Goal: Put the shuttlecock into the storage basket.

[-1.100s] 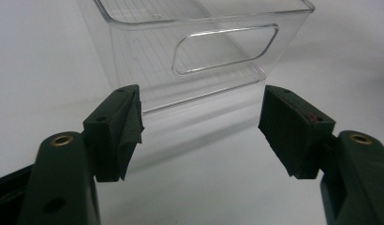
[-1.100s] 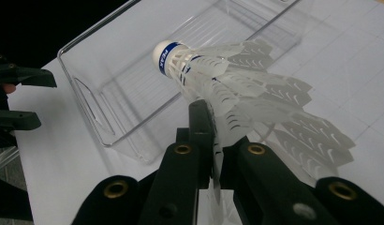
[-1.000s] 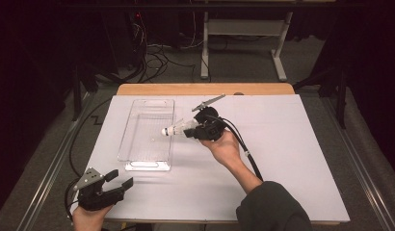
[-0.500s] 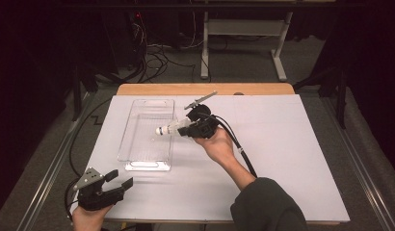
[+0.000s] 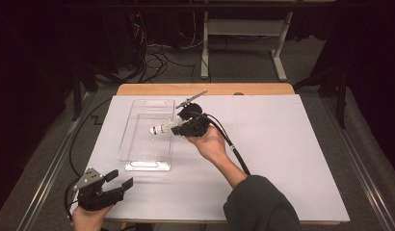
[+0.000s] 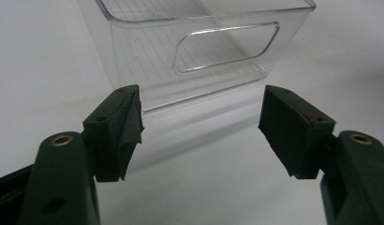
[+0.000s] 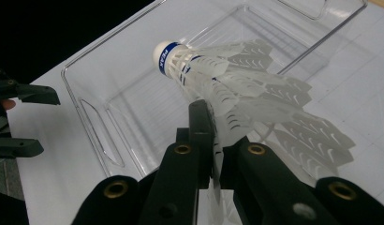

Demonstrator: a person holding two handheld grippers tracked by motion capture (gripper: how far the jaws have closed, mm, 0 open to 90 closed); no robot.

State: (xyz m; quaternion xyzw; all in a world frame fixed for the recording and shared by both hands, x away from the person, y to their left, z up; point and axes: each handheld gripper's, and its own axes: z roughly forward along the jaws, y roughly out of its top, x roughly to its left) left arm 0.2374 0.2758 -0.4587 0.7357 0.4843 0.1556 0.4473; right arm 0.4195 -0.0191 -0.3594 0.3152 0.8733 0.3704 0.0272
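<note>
A white feather shuttlecock (image 5: 160, 129) (image 7: 213, 79) with a blue band at its cork is held by its skirt in my right gripper (image 5: 178, 128) (image 7: 217, 140), which is shut on it. Its cork points left over the right rim of a clear plastic bin (image 5: 146, 132) (image 7: 134, 84). My left gripper (image 5: 117, 179) (image 6: 202, 124) rests at the table's front left corner with its jaws open and nothing between them. It faces the bin's near end wall (image 6: 213, 51), which has a cut-out handle.
The bin sits on a white table cover (image 5: 282, 144) over a wooden tabletop. A black cable (image 5: 234, 149) trails from my right gripper along the forearm. Table legs and cables (image 5: 157, 53) lie on the dark floor beyond the far edge.
My right gripper has carried the shuttlecock leftward, from beside the bin to over its right rim. The left gripper has stayed where it was.
</note>
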